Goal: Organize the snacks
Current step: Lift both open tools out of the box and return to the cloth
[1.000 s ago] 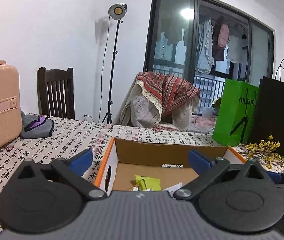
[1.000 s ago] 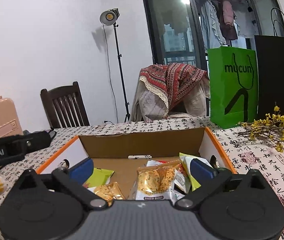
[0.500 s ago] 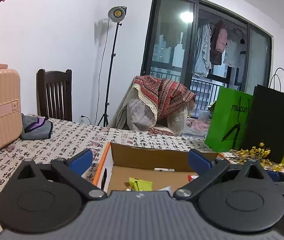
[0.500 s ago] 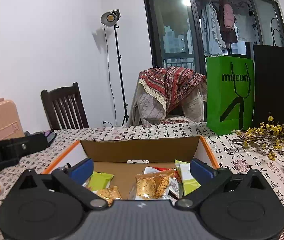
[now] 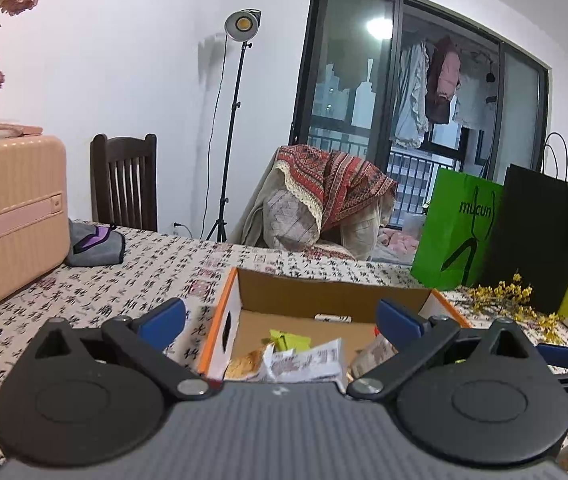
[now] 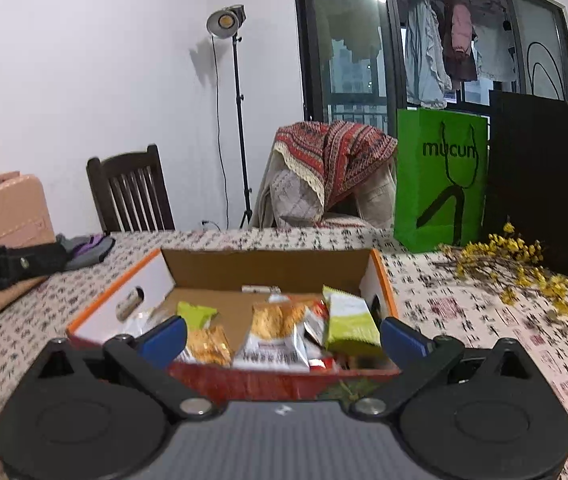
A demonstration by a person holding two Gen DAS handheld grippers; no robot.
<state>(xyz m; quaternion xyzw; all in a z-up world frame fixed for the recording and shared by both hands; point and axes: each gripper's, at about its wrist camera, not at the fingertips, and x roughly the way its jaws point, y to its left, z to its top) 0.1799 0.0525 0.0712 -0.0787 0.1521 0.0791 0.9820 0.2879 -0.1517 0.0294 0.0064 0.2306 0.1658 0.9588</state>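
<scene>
The green bag (image 6: pixel 439 180) at right of frame reads "mucun" — in dark letters. The tablecloth (image 6: pixel 463 308) carries Chinese calligraphy — too blurred to read.

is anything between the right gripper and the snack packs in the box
Only the box's low near wall, which lies just ahead of the open right gripper. The snack packs stand behind it, open from above; nothing else visible blocks them.

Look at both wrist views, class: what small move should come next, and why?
Probably ease the right gripper forward and down toward the upright orange snack packet in the cardboard box. Both grippers are open and empty, and that packet sits between the right fingers' line, nearest.
</scene>
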